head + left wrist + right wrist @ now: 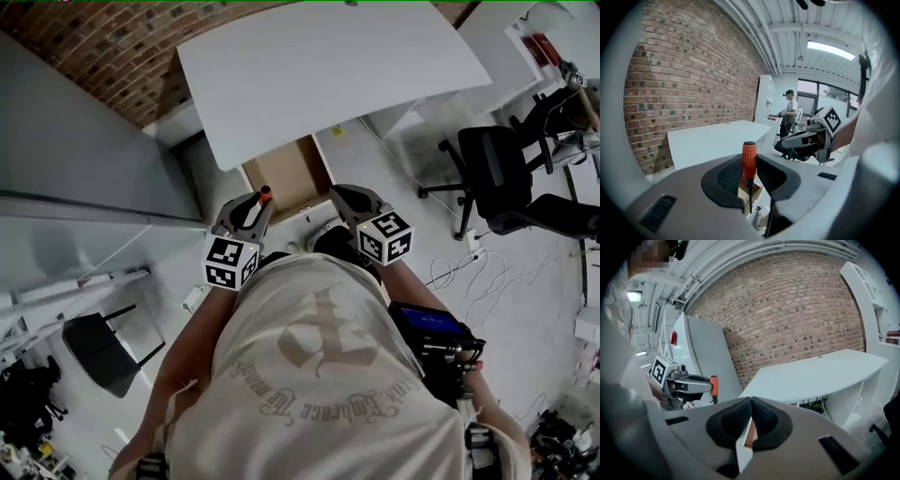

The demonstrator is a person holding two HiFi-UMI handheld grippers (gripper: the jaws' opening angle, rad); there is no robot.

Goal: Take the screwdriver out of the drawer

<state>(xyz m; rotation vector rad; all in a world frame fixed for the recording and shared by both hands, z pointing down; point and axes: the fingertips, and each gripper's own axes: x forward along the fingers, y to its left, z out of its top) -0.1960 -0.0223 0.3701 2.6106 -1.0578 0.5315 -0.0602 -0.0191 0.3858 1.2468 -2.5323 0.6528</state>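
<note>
Left gripper (257, 206) clamping orange-handled black-shafted screwdriver (749, 160) upright; head view showing handle top only. Right gripper (751, 401) jaws meeting, empty. Open brown wooden drawer (286, 173) near end hiding behind grippers.

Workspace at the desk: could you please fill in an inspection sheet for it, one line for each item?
surface: white desk, top looks bare
job's things: drawer open under the desk; screwdriver, orange handle, lifted out of it
clutter: nothing seen in the drawer's visible part
grippers: left hand-held gripper shut on the screwdriver handle, shaft below the jaws; right hand-held gripper shut, empty
cables: white cables loose on the floor, at the right
surroundings: brick wall, black office chair, a person standing far off
</note>
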